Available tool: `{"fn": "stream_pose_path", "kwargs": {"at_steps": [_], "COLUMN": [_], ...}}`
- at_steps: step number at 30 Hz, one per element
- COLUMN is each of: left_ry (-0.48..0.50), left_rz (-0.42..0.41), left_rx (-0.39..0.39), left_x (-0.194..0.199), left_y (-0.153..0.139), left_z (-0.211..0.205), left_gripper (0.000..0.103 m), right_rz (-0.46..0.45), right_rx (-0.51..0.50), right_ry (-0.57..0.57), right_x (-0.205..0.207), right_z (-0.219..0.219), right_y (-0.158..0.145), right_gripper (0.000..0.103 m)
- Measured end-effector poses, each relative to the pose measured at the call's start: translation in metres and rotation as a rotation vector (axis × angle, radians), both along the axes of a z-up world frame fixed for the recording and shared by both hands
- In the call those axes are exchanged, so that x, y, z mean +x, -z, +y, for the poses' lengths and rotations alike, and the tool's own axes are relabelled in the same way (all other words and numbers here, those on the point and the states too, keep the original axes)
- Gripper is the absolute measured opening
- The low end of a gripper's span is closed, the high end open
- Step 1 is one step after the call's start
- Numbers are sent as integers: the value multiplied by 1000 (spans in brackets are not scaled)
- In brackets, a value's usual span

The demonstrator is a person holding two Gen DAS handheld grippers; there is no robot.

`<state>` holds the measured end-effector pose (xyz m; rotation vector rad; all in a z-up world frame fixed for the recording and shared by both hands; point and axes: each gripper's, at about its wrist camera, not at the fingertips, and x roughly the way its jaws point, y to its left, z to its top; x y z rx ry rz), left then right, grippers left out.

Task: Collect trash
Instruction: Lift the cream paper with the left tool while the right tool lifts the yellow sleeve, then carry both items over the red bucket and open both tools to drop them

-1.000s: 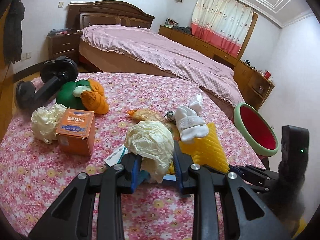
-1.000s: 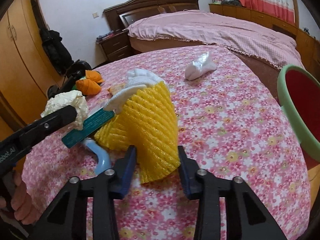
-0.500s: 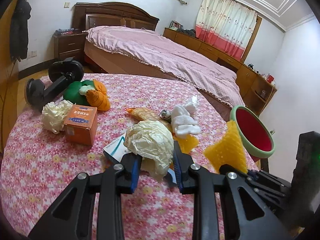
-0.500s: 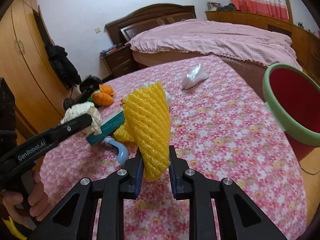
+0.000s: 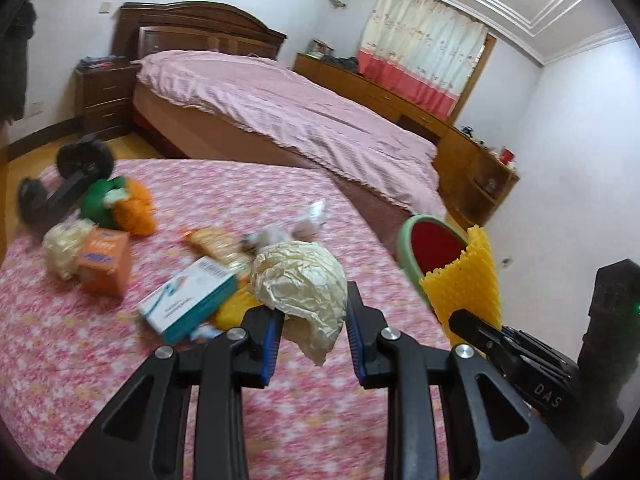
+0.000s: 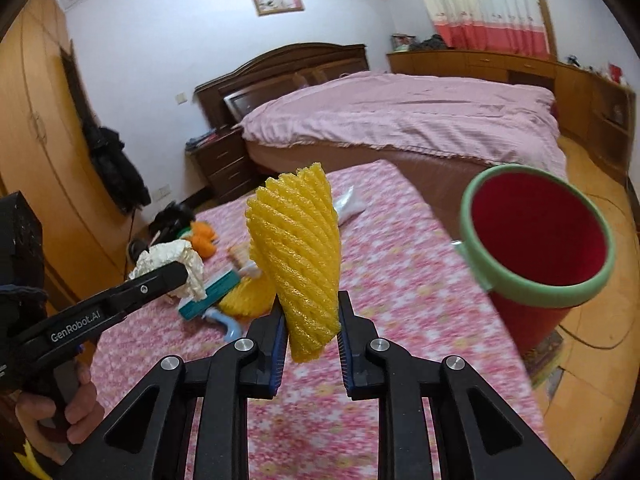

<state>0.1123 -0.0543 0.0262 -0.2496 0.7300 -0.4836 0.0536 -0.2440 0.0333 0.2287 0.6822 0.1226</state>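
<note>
The yellow foam net (image 6: 298, 258) stands upright between the jaws of the right hand-held gripper (image 6: 311, 336), whose pads are clamped on its lower end, and it is carried clear above the flowered tabletop (image 6: 400, 280). Those jaws have just been closing, with the net between them. The crumpled cream paper (image 5: 302, 284) is pinched in the same way by the left hand-held gripper (image 5: 312, 334), its loose tail hanging below the pads.

In the right wrist view the red bin with the green rim (image 6: 536, 236) sits at about two o'clock from the net, beside the tabletop's edge and standing on the floor, mouth tilted towards the camera. In the left wrist view the same bin is at three o'clock from the paper.

The step in hand looks like the carry: both pieces are lifted and neither is over the bin yet. The next move likely calls for swinging each piece across until it hangs above the bin's mouth, then parting the jaws (the net is light and springy, so it may cling to a pad).

More clutter lies behind on the tabletop: a teal-and-white box (image 5: 188, 298), an orange carton (image 5: 105, 260) and another paper wad (image 5: 60, 246).
</note>
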Motion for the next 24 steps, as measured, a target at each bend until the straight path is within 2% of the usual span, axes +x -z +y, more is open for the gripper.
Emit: {"fn": "stream_pose_path", "kwargs": {"at_steps": [5,10,15,24], "left_ry": [61,130,198,296], "left_rz": [-3,20,3,-12], "left_rx": [12,21,47,83], "left_x": [8,23,38,70], "left_y": [-15,-20,-23,-4], "left_z": [-33,-75,-125,-215], "left_gripper": [29,29,29,29], "right_rz": [-9,-13,-18,12], "right_rx": [-17,-7,9,27], "right_ry": [75,151,225,336], "right_x": [-2,-2,2,21], "right_z": [-34,-77,-120,-193], "right_y": [-11,-15,-13,11], "right_gripper": [22,22,22,22]}}
